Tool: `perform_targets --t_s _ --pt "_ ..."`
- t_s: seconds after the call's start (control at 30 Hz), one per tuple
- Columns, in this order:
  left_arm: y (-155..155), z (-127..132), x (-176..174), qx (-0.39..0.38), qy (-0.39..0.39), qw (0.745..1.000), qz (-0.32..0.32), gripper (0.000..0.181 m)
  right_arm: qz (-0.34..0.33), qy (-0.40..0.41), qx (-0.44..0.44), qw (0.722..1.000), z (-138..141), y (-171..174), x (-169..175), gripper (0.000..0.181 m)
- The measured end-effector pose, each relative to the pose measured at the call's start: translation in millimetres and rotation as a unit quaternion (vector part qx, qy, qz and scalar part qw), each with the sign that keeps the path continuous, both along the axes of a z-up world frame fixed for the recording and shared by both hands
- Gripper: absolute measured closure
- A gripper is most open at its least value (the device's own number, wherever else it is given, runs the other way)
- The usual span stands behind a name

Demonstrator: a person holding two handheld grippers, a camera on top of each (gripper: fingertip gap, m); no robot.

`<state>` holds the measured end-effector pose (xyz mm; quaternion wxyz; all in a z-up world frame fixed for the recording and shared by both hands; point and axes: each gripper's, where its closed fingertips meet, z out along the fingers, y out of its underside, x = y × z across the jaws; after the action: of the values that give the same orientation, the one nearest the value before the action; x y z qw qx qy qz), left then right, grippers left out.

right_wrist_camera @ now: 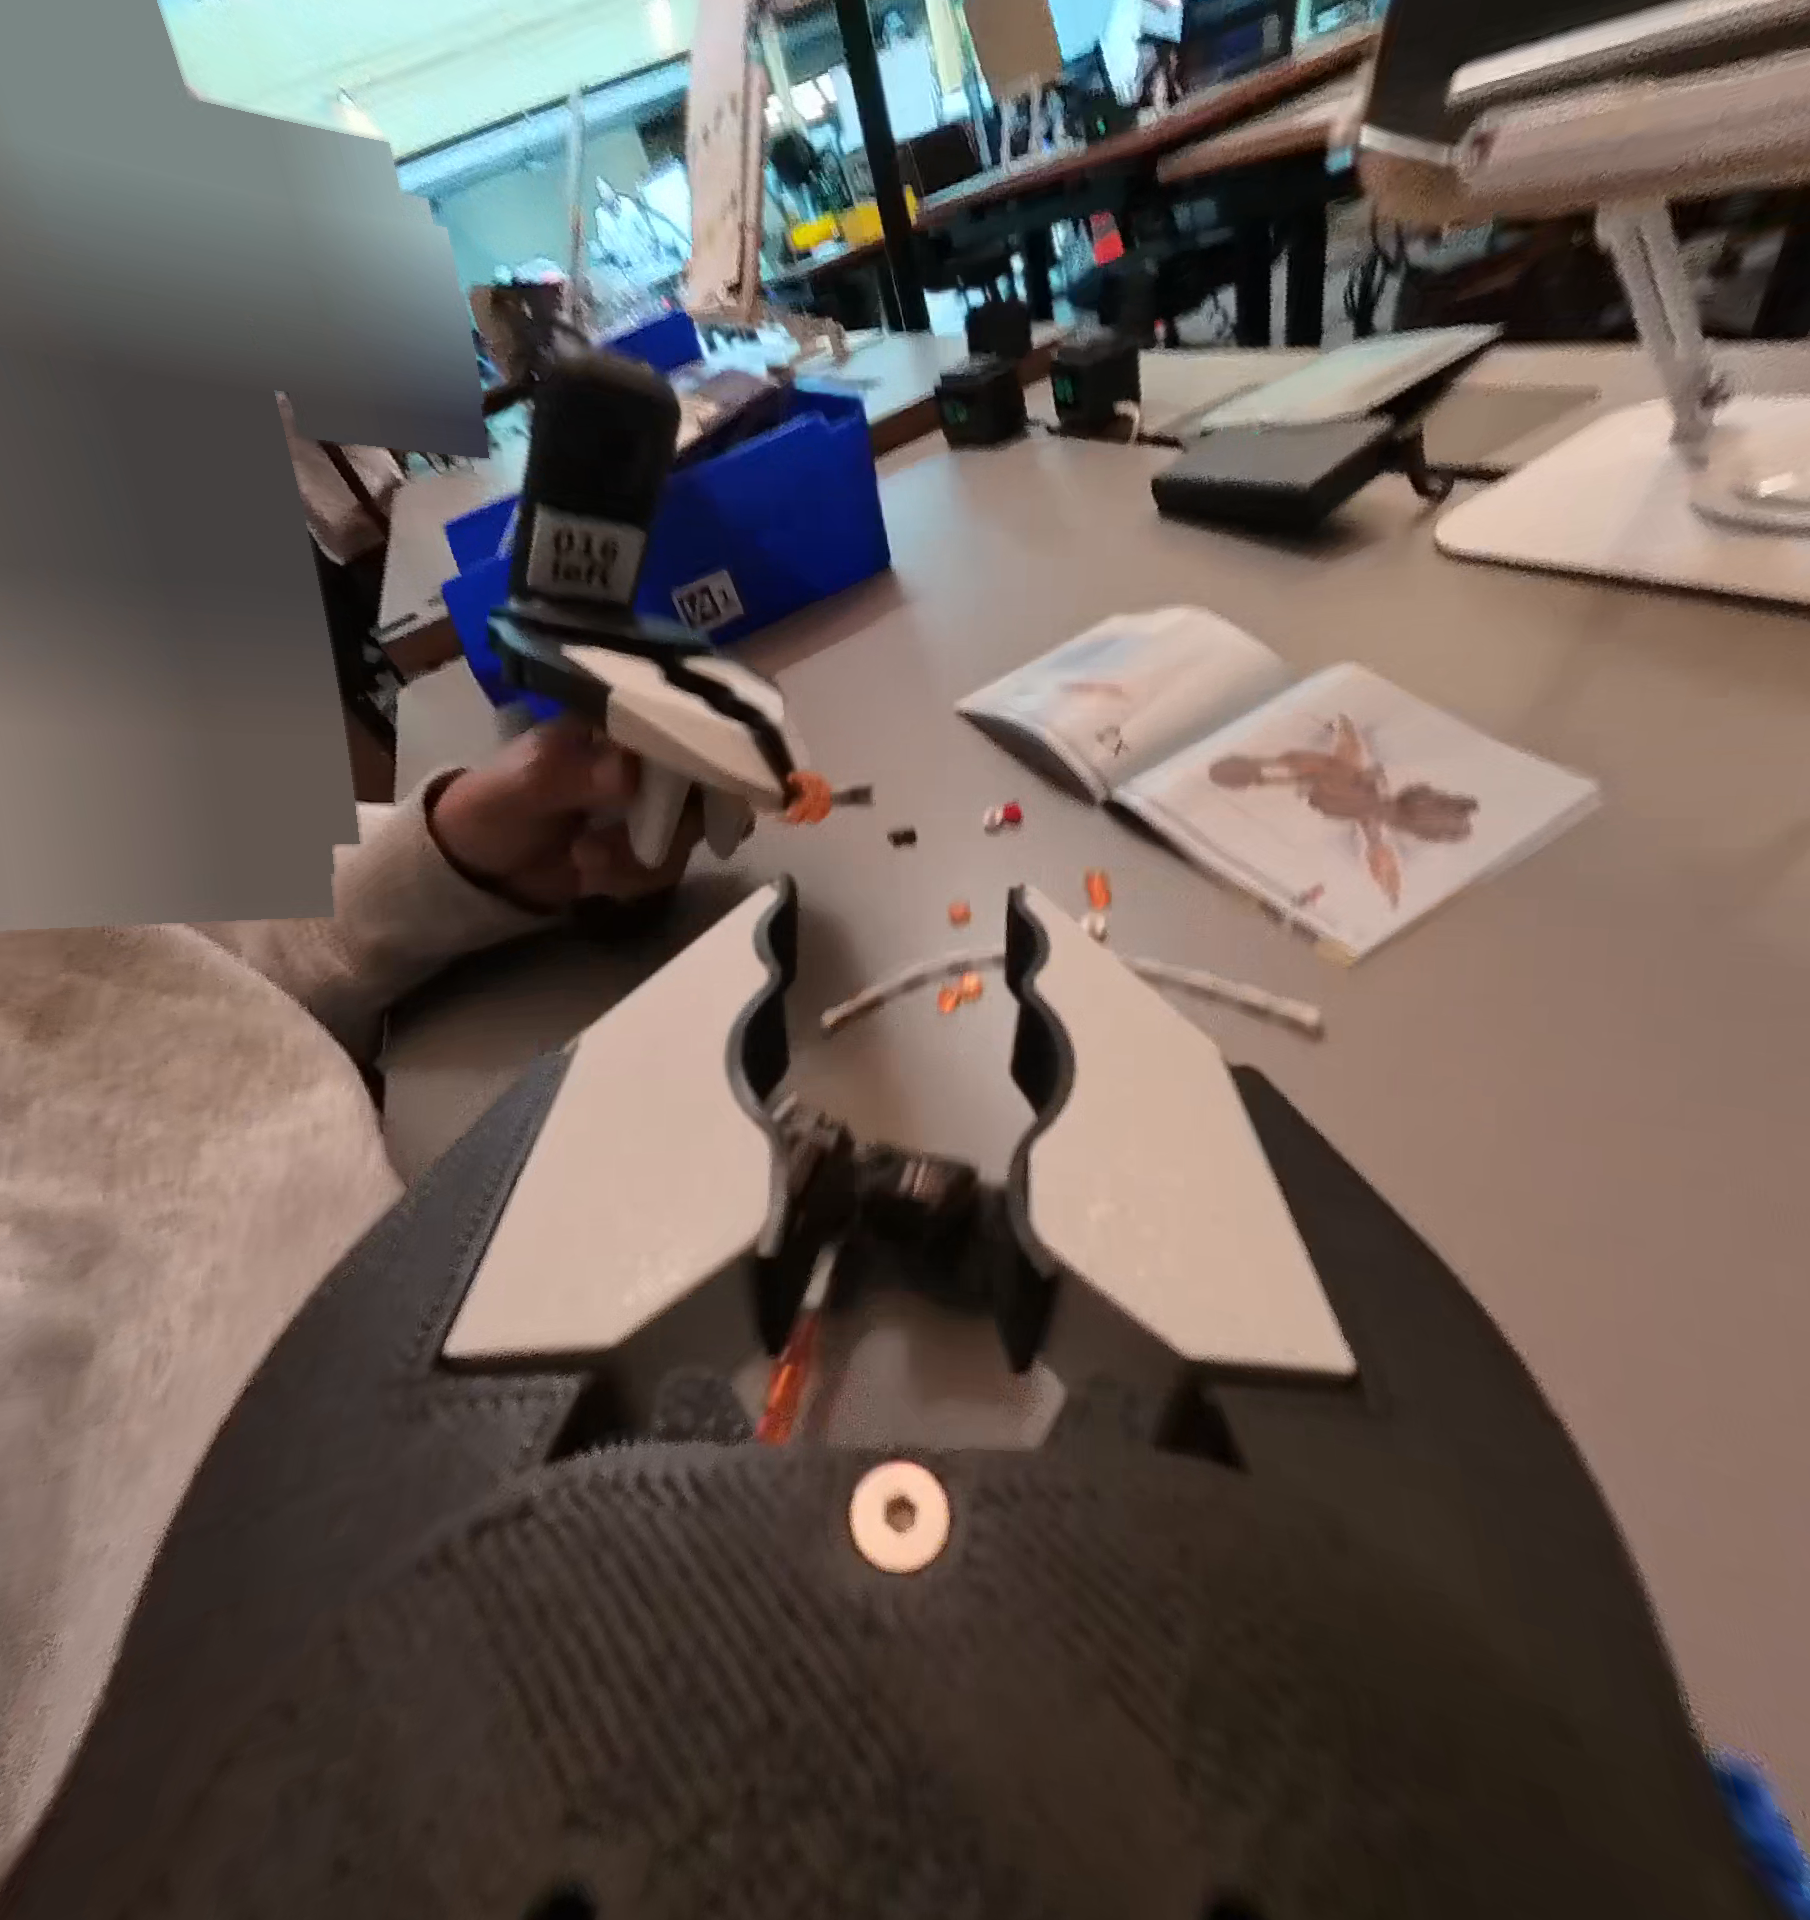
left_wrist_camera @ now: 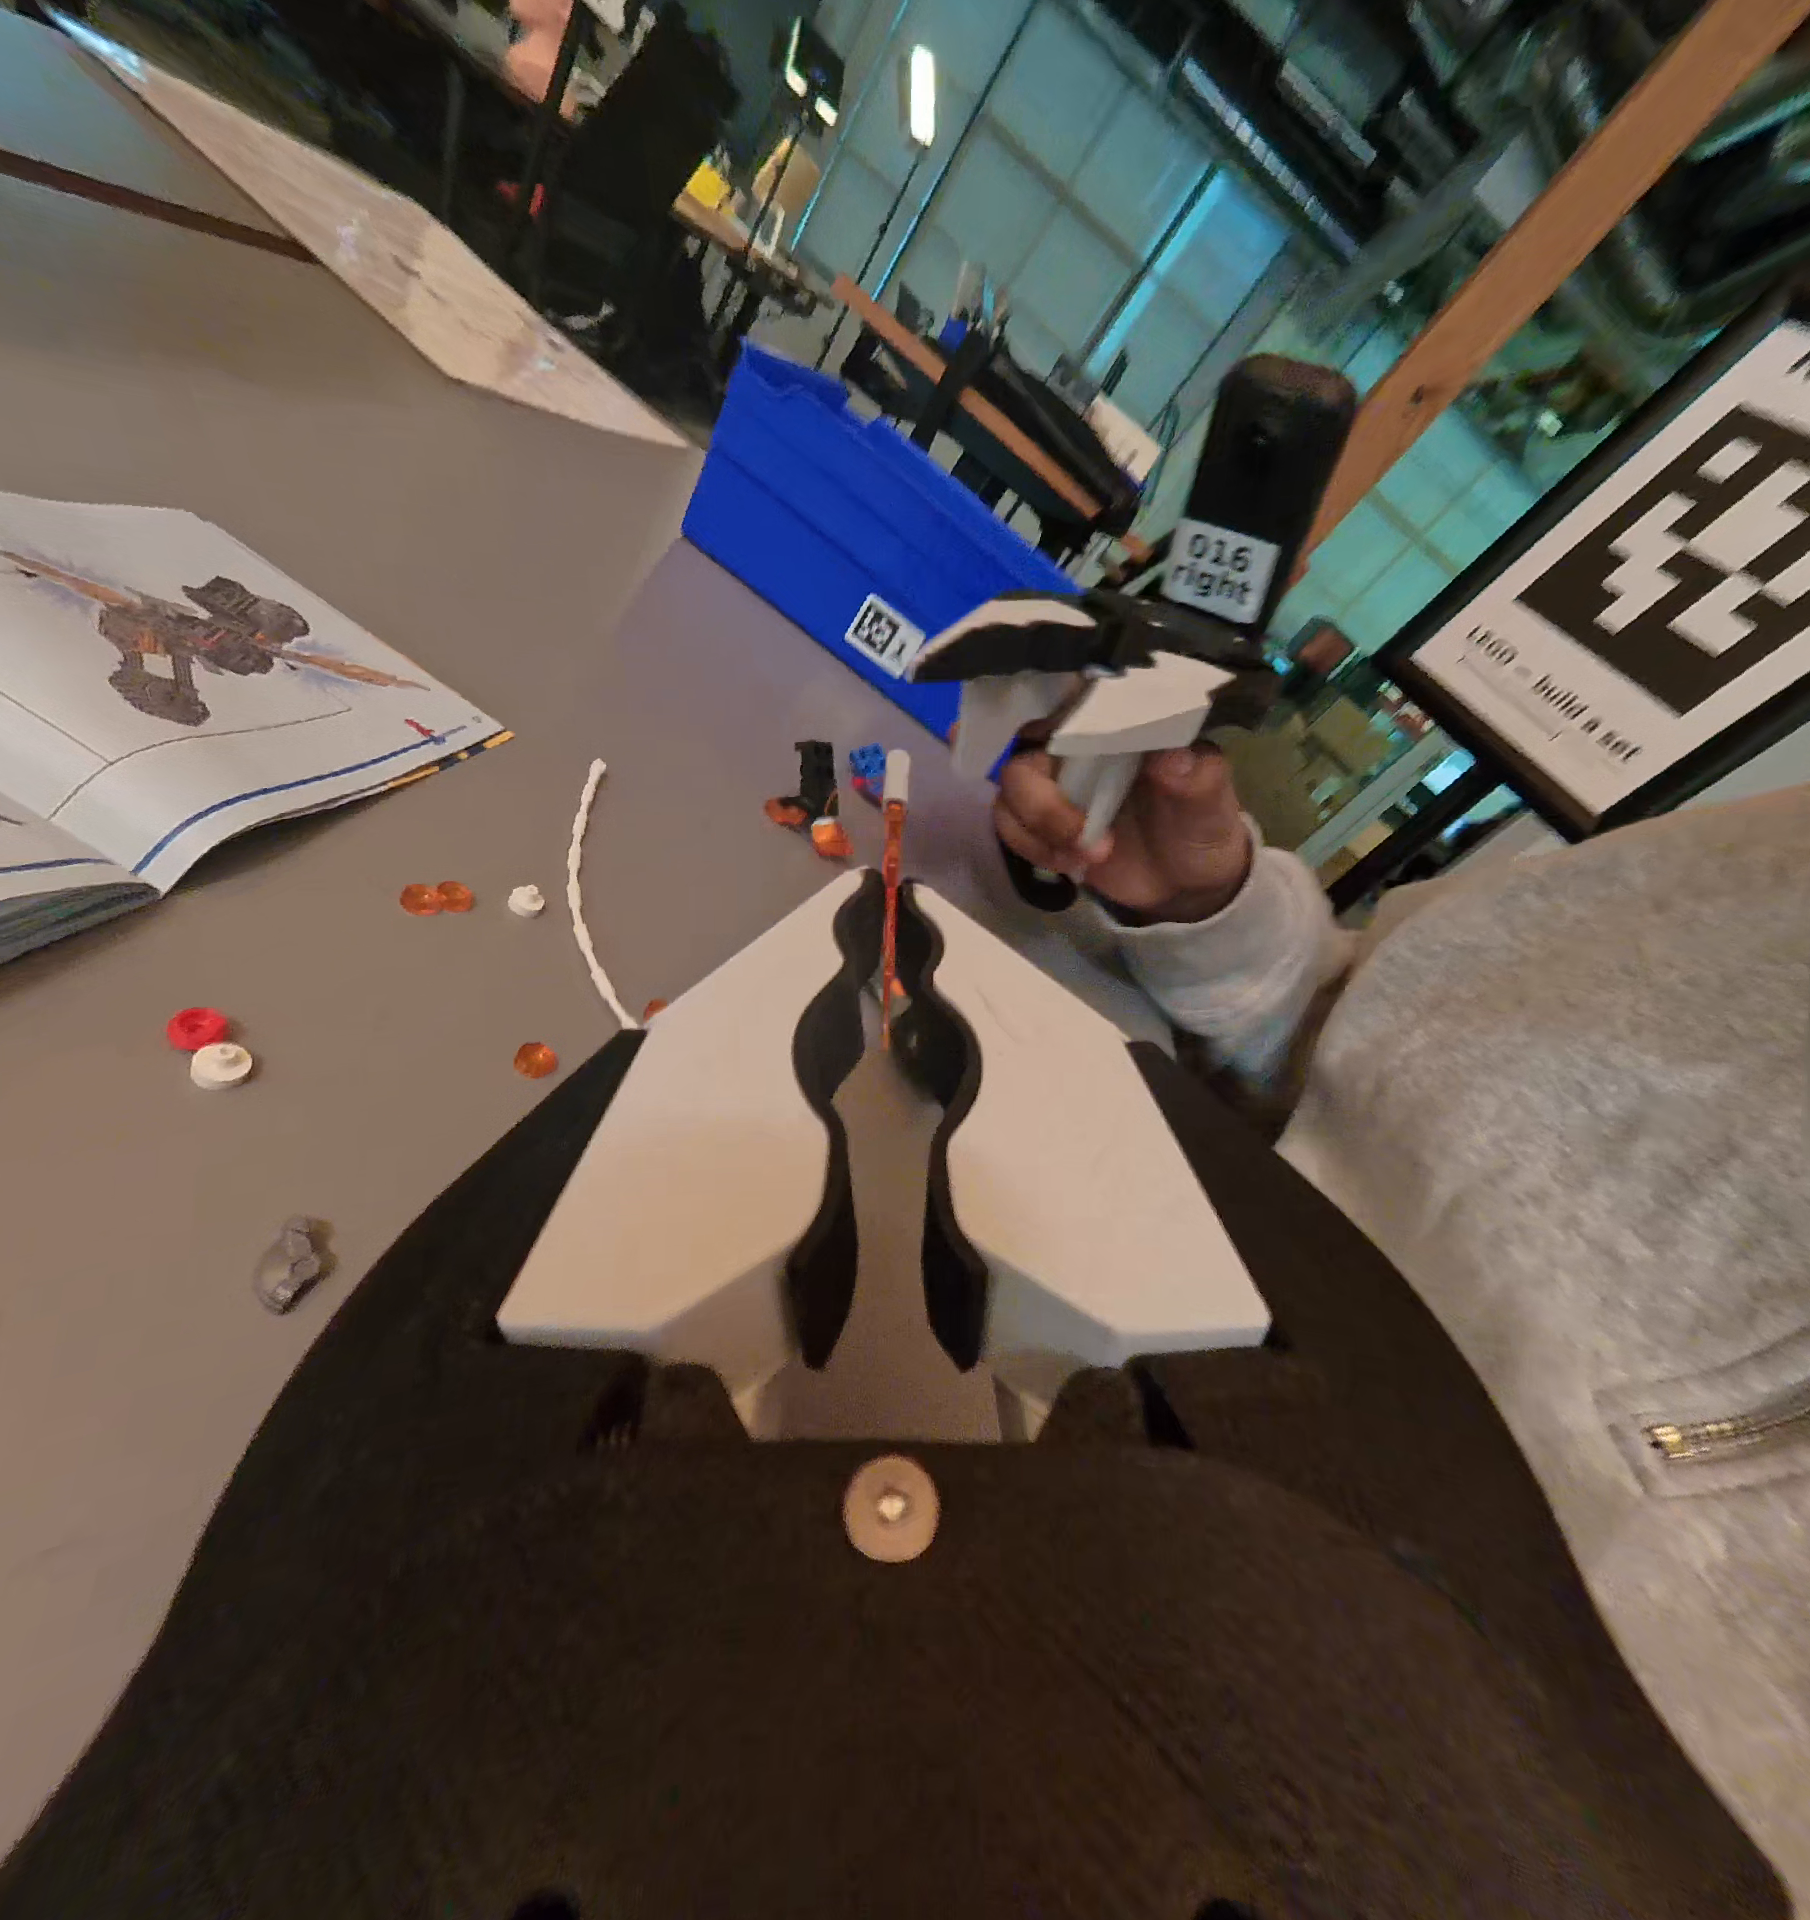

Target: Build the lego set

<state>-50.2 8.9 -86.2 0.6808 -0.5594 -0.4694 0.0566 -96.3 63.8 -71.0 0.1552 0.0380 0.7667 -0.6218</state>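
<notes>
My left gripper (left_wrist_camera: 885, 883) is shut on a thin orange blade piece (left_wrist_camera: 888, 935) with a white handle (left_wrist_camera: 896, 779) that sticks out past the fingertips. In the right wrist view the left gripper (right_wrist_camera: 785, 792) hangs above the table with the orange piece (right_wrist_camera: 807, 800) at its tip. My right gripper (right_wrist_camera: 901, 904) has its tips apart, and a black lego figure (right_wrist_camera: 880, 1184) with an orange and white stick (right_wrist_camera: 797, 1351) is wedged deep between its fingers. The right gripper also shows in the left wrist view (left_wrist_camera: 932, 660), raised in a hand.
An open instruction booklet (left_wrist_camera: 153, 665) (right_wrist_camera: 1296, 790) lies on the grey table. Loose pieces are scattered: orange studs (left_wrist_camera: 435, 897), a red round piece (left_wrist_camera: 195, 1028), a white flexible tube (left_wrist_camera: 584, 883), a grey piece (left_wrist_camera: 293, 1262), a black and orange part (left_wrist_camera: 813, 800). A blue bin (left_wrist_camera: 839, 520) stands behind. Left tips to right tips: about 8 cm.
</notes>
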Motion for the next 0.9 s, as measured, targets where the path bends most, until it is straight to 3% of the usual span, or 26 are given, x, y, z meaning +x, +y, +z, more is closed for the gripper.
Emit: perform_targets --t_s 0.13,0.27,0.33,0.47,0.57,0.9 --pt "12 -15 1 -0.059 -0.021 0.998 -0.013 0.181 0.001 0.001 0.046 0.999 -20 31 29 0.153" --pt "24 -26 2 -0.086 -0.049 0.995 -0.028 0.181 0.06 -0.011 0.046 0.997 -20 48 82 0.161" --pt "29 -35 3 -0.103 -0.074 0.991 -0.035 0.181 0.079 0.013 0.087 0.993 -37 50 101 0.16" --pt "38 -52 6 -0.149 -0.115 0.981 -0.042 0.181 0.056 0.124 0.194 0.972 -82 53 97 0.159" --pt "41 -60 8 -0.17 -0.132 0.976 -0.041 0.181 0.036 0.159 0.236 0.958 -99 52 89 0.158" --pt "57 -64 24 -0.167 -0.147 0.974 -0.049 0.181 -0.01 0.149 0.231 0.961 -95 48 74 0.162"
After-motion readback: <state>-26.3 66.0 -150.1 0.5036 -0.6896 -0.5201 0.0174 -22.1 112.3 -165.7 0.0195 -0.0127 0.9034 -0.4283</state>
